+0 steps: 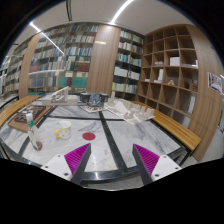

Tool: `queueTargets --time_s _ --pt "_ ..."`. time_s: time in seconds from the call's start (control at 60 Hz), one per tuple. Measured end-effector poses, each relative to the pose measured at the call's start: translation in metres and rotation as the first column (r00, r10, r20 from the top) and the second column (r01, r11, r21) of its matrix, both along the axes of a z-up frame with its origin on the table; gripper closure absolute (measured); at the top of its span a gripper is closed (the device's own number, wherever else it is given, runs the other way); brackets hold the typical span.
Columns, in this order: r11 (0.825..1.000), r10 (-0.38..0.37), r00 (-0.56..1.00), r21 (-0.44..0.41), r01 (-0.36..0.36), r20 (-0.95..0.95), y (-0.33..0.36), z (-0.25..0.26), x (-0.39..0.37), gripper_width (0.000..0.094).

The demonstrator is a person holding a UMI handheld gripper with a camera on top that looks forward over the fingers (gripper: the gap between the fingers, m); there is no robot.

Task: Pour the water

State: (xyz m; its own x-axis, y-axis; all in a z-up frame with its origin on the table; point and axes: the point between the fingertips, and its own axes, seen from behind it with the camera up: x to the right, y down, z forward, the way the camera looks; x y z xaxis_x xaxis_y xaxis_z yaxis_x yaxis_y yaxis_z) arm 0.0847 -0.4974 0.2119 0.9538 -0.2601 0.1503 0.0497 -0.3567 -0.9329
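Gripper held above a glass-topped table, fingers spread wide, nothing between them. Magenta pads visible on inner faces of both fingers.

Table: pale top w/ dark frame bars crossing it. Red round item lies flat on top, ahead of fingers, roughly centred between them but well beyond the tips; can't tell what it is. Tall slim bottle-like object w/ green cap stands upright toward left side of table, well apart from left finger; prob. the water container, can't confirm. Small yellowish item sits between bottle and red item. Clutter of light-coloured stuff at far end of table, details too small to make out.

Wooden bench runs along right side of table. Room behind: bookshelves across back wall, open cubby shelving on right. Ceiling strip lights on.
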Motion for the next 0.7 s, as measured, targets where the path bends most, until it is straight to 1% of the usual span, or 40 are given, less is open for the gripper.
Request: queueTargets --time_s 0.1,0.233,0.333,0.45,0.533,0.583,0.7 --pt "1.0 -0.001 1.0 -0.009 0.001 0.002 -0.01 0.001 -0.004 0.0078" --pt "0.999 0.019 1.0 -0.037 -0.02 -0.014 -0.01 -0.023 -0.023 0.008" --pt "0.996 0.065 0.997 -0.057 -0.067 -0.041 -0.017 -0.053 -0.063 0.008" --pt "0.982 0.165 0.984 -0.08 -0.17 -0.069 -0.013 -0.088 -0.138 0.0076" --pt "0.968 0.236 0.968 -0.061 -0.242 -0.09 0.0 -0.1 -0.196 0.0077" --pt "0.96 0.274 0.956 -0.035 -0.279 -0.104 0.014 -0.099 -0.227 0.0075" --pt "0.946 0.323 0.941 0.049 -0.32 -0.101 0.062 -0.094 -0.294 0.0074"
